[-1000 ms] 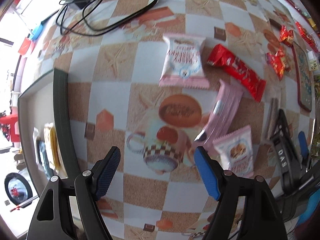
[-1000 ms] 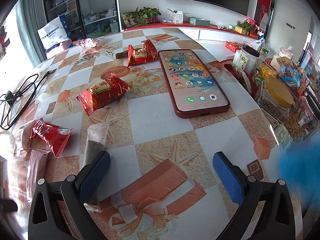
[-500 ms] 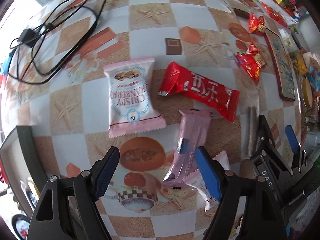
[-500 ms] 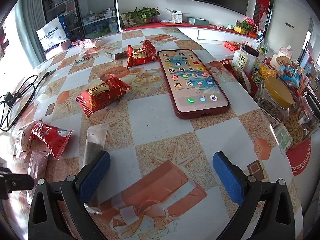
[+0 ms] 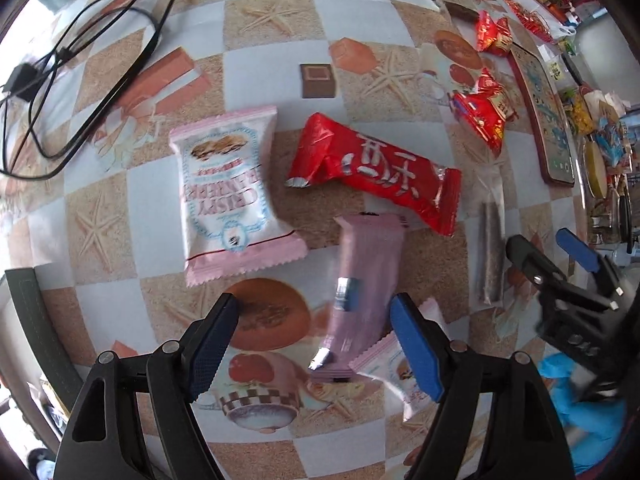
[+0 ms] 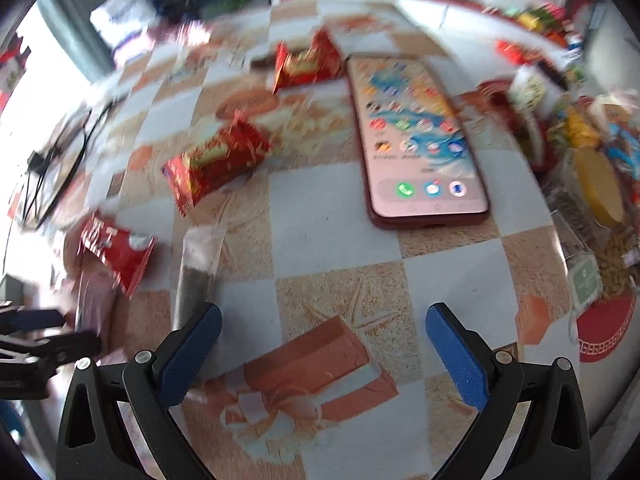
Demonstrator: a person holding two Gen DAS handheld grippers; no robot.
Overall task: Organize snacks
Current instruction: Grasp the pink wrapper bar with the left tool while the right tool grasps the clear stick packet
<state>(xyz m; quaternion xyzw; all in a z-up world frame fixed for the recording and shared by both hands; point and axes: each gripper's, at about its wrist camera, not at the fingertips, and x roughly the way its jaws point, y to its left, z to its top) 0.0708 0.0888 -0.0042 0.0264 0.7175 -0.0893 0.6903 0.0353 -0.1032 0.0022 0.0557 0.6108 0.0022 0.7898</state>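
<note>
Your right gripper hangs above the patterned tablecloth with its blue pads wide apart and nothing between them. A red-cased smartphone lies screen-up ahead, right of two red snack packets. A clear sachet with dark contents lies just beyond your near-left pad, beside another red wrapper. The left gripper pokes in at the left edge. The view is blurred.

A: Snack layout, left wrist view?
B: Pink-white Crispy pack flat, centre-left. Long red bar diagonal, centre. Pale pink bar lower centre, its lower end overlapping a small pink pack.
A: Upper right?
B: Two red candy packs. Clear sachet right.
</note>
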